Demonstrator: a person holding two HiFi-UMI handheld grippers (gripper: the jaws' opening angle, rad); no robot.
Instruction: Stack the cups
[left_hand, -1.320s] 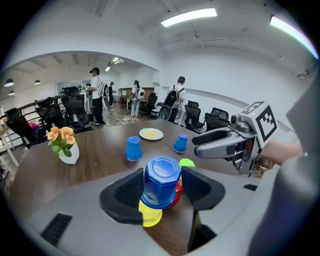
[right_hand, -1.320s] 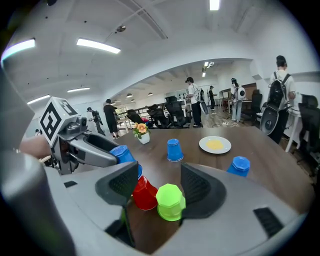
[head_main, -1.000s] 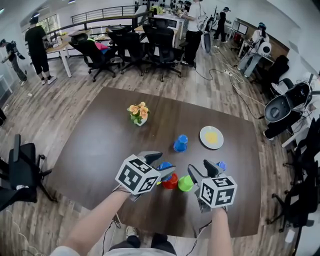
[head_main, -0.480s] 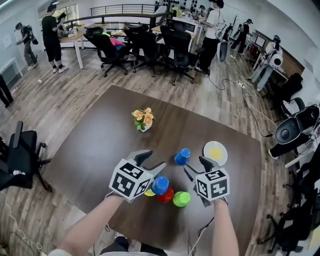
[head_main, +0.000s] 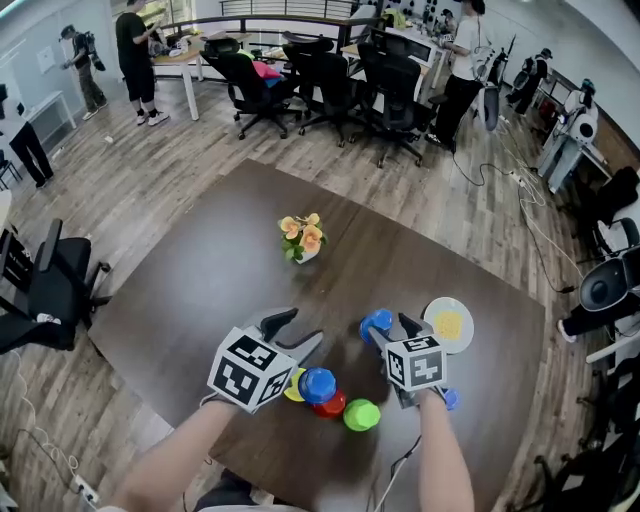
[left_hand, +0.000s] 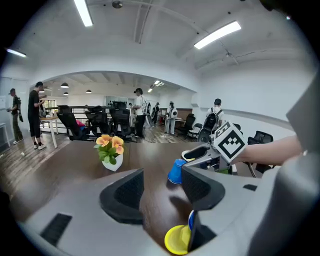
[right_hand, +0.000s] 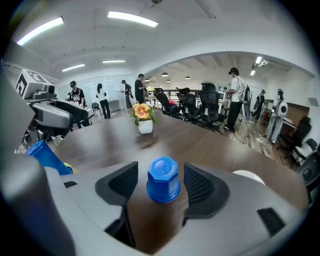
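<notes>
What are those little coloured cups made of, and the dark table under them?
Blue cup: probably moulded plastic, slightly glossy; even bright colour, crisp faceted top. Green cup: seemingly the same. Table: dark wood or wood-look laminate, semi-matte; faint grain and dull reflections, but I can't tell which.

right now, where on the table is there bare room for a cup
Bare tabletop left of the flower pot, and the stretch between it and the plate. Crowded at the near edge: yellow cup, blue cup, red cup and green cup bunch together.
</notes>
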